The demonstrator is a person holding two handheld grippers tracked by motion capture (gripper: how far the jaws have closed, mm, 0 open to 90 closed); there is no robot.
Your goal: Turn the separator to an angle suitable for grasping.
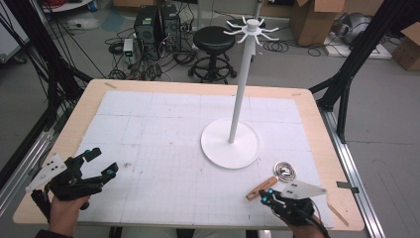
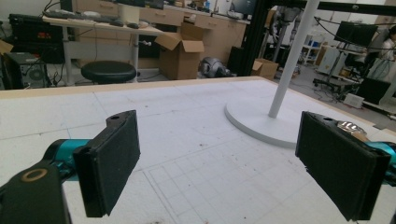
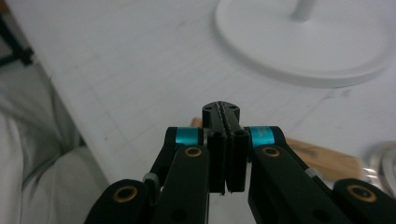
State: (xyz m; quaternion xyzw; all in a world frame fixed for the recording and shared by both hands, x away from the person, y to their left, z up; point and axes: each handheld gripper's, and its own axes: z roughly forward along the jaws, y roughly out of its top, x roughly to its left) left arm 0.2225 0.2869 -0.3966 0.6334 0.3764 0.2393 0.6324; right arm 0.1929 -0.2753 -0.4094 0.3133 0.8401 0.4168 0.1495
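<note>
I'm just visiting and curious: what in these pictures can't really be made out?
- Whisk: its wooden handle is partly hidden by the right gripper in the right gripper view; the wire head is cut off by the edge.
- Stand: its top is cut off in the left gripper view.
- Left gripper: nothing between its jaws.

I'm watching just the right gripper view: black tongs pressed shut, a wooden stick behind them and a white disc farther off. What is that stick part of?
Observer: In the high view the wooden handle ends in a flat coil of metal wire. It lies on the table, right of the disc.
Operator: And the disc itself?
Observer: It is the base of a tall white stand with a ring of hooks on top. Nothing hangs on them.
Operator: Where is the other hand?
Observer: The left tongs are wide open near the table's front left corner, holding nothing.
</note>
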